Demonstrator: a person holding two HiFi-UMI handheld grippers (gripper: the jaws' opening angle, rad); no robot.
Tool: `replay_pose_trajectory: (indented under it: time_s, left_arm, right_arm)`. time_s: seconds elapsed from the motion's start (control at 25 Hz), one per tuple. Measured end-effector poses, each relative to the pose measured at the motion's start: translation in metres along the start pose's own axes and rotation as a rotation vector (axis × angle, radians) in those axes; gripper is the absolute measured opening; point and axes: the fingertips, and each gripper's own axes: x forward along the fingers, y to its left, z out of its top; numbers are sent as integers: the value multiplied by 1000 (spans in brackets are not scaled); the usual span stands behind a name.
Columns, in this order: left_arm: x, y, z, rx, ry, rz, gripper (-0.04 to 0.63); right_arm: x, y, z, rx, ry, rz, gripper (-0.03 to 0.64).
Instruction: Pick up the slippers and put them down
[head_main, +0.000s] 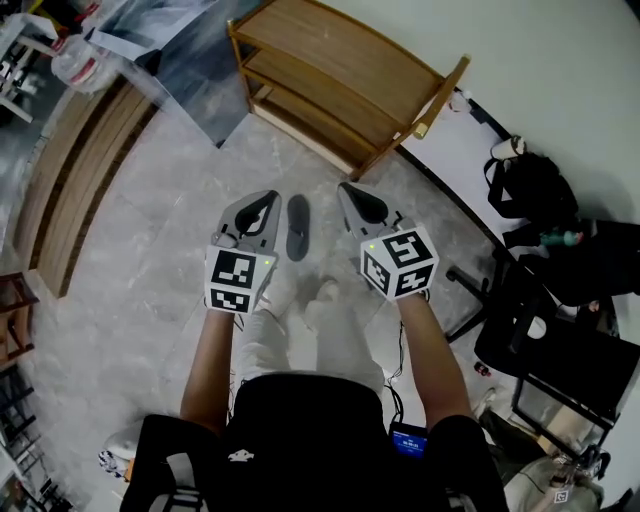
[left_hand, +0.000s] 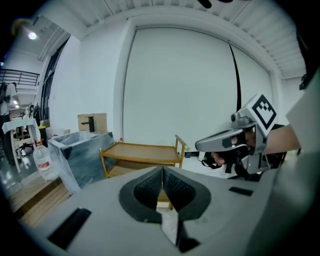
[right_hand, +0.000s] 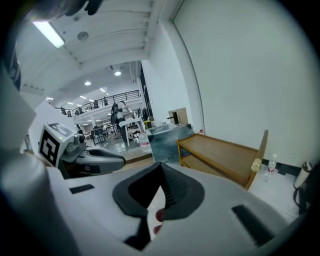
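Head view: looks down on a dark slipper (head_main: 297, 227) lying flat on the grey floor (head_main: 150, 290), in the gap between the left claw (head_main: 265, 208) and the right claw (head_main: 358, 203), short of a wooden shelf (head_main: 340, 80). Left gripper view: shows that claw closed tip to tip with nothing in it, the shelf beyond and the right claw off to one side. Right gripper view: shows the same, pressed together and empty.
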Motion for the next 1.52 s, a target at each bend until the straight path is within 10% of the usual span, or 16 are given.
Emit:
replay_pose_trajectory:
  time_s: [0.6,1.52]
  left_arm:
    - [-76,-24,124,59,-97,-37,6]
    - [-246,-41,142,97,-238,-148,6]
  right_arm:
    - [-71,54,115,-62,-81,26,-2]
    - [-140,212,140,-146,-220,-55,-2]
